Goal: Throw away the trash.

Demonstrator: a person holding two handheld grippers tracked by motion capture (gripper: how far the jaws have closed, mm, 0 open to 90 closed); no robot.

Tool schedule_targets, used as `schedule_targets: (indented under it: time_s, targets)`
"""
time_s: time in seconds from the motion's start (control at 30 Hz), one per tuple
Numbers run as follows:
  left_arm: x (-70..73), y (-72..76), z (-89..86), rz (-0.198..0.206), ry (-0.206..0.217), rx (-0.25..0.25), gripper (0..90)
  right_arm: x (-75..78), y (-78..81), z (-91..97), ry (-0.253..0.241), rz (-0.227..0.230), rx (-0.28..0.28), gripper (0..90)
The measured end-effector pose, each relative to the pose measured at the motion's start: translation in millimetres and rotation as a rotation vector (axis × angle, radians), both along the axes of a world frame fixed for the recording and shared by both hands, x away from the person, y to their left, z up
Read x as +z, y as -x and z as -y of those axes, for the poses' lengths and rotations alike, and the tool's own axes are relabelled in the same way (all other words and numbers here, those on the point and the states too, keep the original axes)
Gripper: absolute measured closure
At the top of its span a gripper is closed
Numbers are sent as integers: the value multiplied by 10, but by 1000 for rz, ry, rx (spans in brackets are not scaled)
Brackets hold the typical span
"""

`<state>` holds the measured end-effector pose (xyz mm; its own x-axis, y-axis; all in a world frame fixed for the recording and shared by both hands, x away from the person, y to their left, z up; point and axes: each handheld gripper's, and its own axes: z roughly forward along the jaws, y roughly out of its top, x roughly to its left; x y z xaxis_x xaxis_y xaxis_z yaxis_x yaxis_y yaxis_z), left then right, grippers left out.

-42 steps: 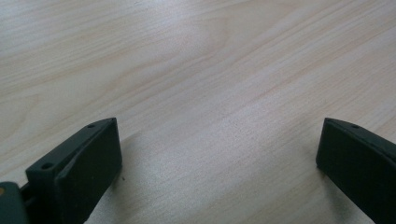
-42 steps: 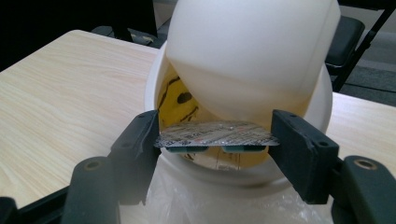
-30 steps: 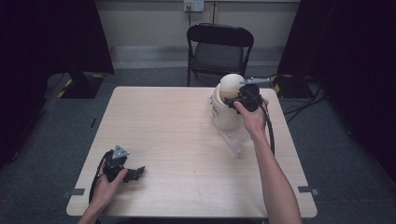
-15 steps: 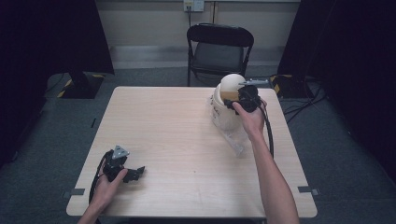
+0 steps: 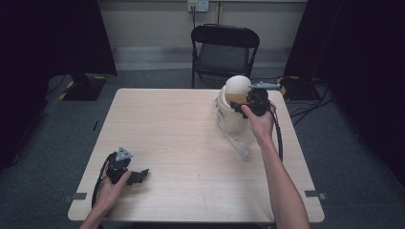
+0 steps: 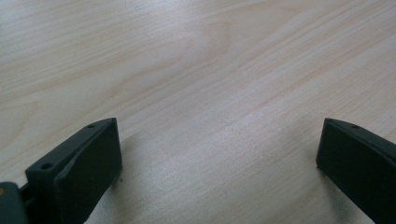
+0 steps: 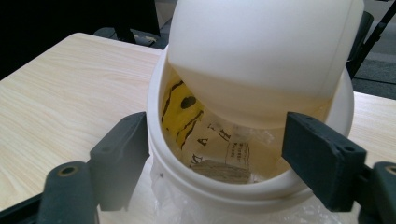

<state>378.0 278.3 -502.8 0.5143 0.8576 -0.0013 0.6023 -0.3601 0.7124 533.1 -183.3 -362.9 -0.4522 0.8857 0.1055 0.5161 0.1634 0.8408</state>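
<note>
A white bin (image 5: pixel 228 117) with a domed swing lid (image 5: pixel 237 86) stands at the far right of the table, lined with a clear plastic bag (image 5: pixel 241 140). The lid (image 7: pixel 261 51) is tipped inward, and through the gap I see a yellow wrapper (image 7: pixel 180 109) and a brown piece (image 7: pixel 219 170) inside. My right gripper (image 5: pixel 239 106) is at the bin's mouth. Its jaws have just been opening and now stand apart (image 7: pixel 215 149) on either side of the front rim (image 7: pixel 210 189), pressing on nothing. My left gripper (image 5: pixel 141 175) rests open on the table's near left, with bare wood between its jaws (image 6: pixel 219 163).
The light wooden table (image 5: pixel 181 143) has wide free room across its middle and left. A black folding chair (image 5: pixel 224 47) stands behind the far edge. Cables lie on the floor at the right, and dark curtains hang on both sides.
</note>
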Motion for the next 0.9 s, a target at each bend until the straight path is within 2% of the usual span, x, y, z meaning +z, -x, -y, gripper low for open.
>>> schedule_targets:
  time_s: [0.17,0.47,0.9]
  targets:
    - [-1,4,1,1,0,-2,0,-15,97,39,-7,1,-1,165]
    - [1,8,1,3,-4,-1,1,-55,285,98,-6,7,-3,159]
    - [-3,13,4,4,2,2,3,-78,546,101,-8,21,32,152]
